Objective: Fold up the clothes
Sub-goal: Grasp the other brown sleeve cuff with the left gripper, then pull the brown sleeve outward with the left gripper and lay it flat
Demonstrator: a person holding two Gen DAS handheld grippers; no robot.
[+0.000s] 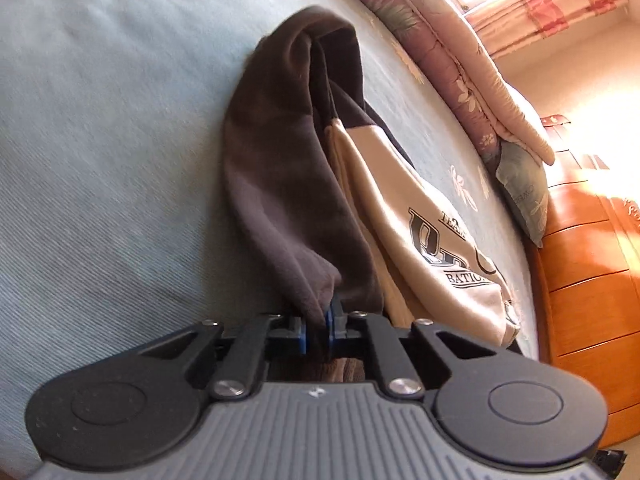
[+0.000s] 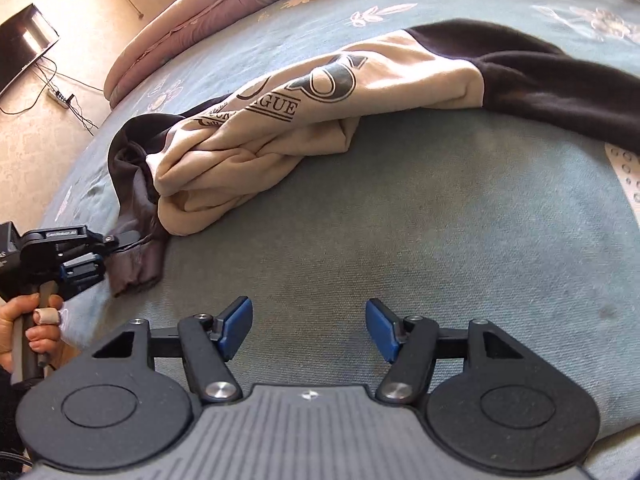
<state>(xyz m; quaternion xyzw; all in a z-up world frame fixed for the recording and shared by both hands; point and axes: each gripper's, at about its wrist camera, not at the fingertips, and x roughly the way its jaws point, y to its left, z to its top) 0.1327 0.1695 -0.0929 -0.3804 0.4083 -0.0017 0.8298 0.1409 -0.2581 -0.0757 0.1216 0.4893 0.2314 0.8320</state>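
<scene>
A crumpled sweatshirt (image 1: 420, 200) with a beige body, black lettering and dark brown sleeves lies on the blue-green bedspread (image 1: 100, 160). In the left wrist view my left gripper (image 1: 318, 328) is shut on the end of one dark sleeve (image 1: 280, 180), and the cloth is pinched between the blue pads. The right wrist view shows the sweatshirt (image 2: 280, 120) bunched up, with the left gripper (image 2: 102, 256) gripping the sleeve cuff (image 2: 136, 264) at the far left. My right gripper (image 2: 310, 330) hovers open over bare bedspread (image 2: 400, 220), short of the garment, with nothing between its pads.
A folded pink floral quilt (image 1: 440, 40) lies along the far side of the bed, with a small pillow (image 1: 524, 196) at its end. A wooden dresser (image 1: 592, 280) stands beside the bed. A person's hand (image 2: 32, 328) holds the left gripper's handle. A TV (image 2: 24, 44) hangs on the wall.
</scene>
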